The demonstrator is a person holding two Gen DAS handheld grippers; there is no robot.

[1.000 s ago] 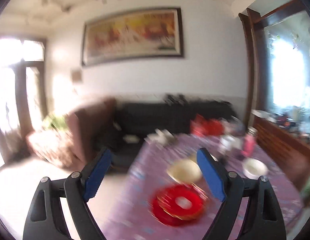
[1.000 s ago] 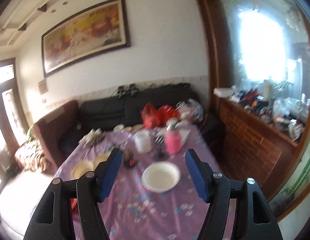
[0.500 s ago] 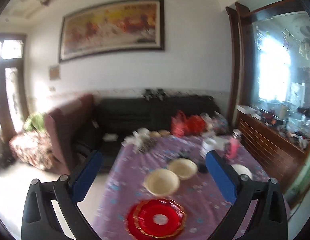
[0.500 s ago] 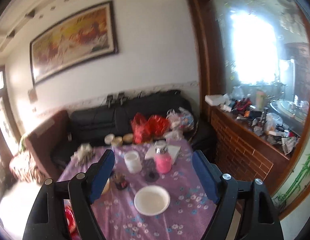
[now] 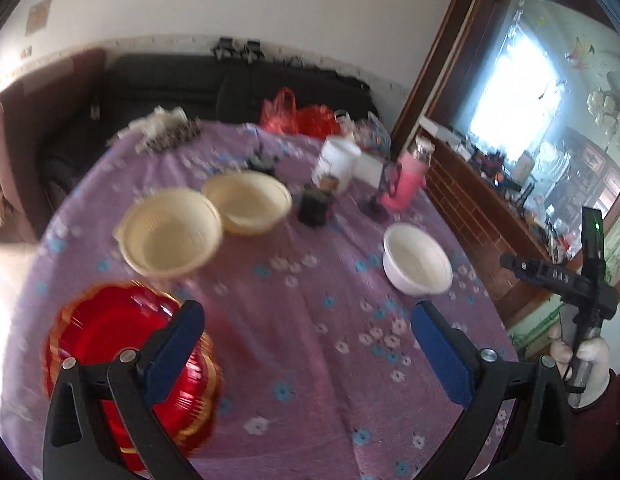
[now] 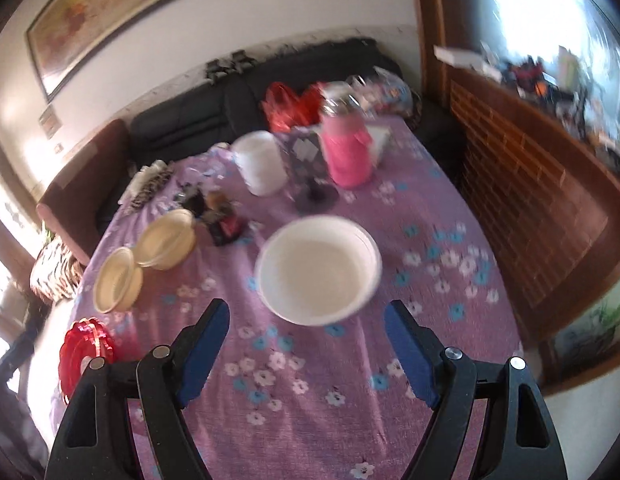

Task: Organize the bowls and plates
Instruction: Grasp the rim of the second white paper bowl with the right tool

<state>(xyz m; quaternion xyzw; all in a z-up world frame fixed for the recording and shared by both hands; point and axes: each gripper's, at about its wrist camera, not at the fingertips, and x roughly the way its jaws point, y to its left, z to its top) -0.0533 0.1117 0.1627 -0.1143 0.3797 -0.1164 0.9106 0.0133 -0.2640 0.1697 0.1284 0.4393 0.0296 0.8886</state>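
Note:
A stack of red plates [image 5: 110, 344] sits at the table's near left, partly behind my left gripper's left finger. Two cream bowls [image 5: 172, 238] [image 5: 248, 202] stand side by side beyond it. A white bowl [image 5: 416, 260] stands at the right. My left gripper [image 5: 306, 344] is open and empty above the purple tablecloth. In the right wrist view my right gripper [image 6: 306, 344] is open and empty, just short of the white bowl [image 6: 318, 270]. The cream bowls [image 6: 118, 280] [image 6: 168, 238] and red plates [image 6: 86, 346] lie to its left.
A pink bottle [image 6: 346, 148], a white jar [image 6: 262, 164], a dark stemmed glass [image 6: 310, 176] and small dark items [image 6: 222, 220] crowd the table's far half. A black sofa [image 6: 238, 100] is behind, a wooden cabinet [image 6: 530, 184] on the right. The right gripper's handle [image 5: 582, 292] shows in the left view.
Both grippers have tilted down and moved closer over the table. The bowls and plates now loom larger; nothing was grasped.

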